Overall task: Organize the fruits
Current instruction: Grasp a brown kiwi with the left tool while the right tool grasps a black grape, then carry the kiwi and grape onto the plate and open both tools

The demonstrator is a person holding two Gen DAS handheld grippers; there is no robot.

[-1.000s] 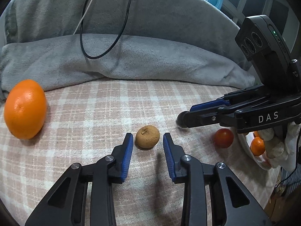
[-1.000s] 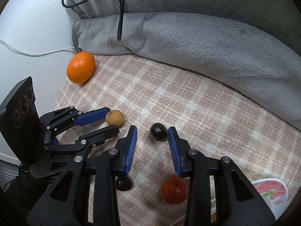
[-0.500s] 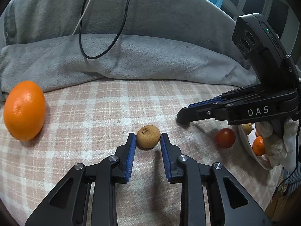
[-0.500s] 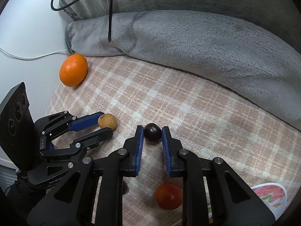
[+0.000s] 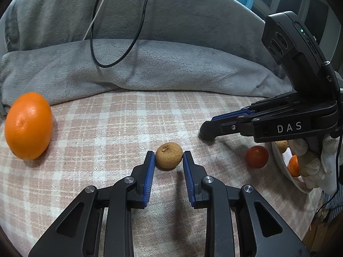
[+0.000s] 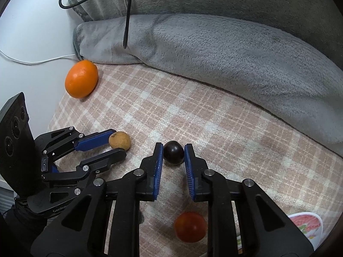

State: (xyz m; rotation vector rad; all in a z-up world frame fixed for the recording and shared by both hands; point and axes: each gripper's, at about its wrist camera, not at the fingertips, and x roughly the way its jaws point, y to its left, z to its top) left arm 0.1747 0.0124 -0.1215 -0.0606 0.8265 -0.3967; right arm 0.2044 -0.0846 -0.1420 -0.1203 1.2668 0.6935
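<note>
A small brown fruit (image 5: 169,155) lies on the plaid cloth, and my left gripper (image 5: 168,158) is shut on it, its blue pads pressing both sides. The same brown fruit (image 6: 119,140) shows in the right wrist view between the left gripper's fingers. My right gripper (image 6: 173,152) is shut on a small dark round fruit (image 6: 173,152) resting on the cloth. In the left wrist view the right gripper (image 5: 209,130) hides that dark fruit. A red cherry tomato (image 6: 190,227) lies under the right gripper. A large orange (image 5: 29,135) sits at the far left.
A white bowl (image 5: 285,171) at the right edge holds a small orange fruit (image 5: 293,166) and a brown one. A grey blanket (image 5: 171,64) rises behind the cloth, with a black cable (image 5: 120,49) hanging over it. A gloved hand (image 5: 317,167) holds the right gripper.
Both grippers went from open around their fruits to shut on them: the left on the brown fruit, the right on the dark fruit. Neither hand has shifted noticeably since.
</note>
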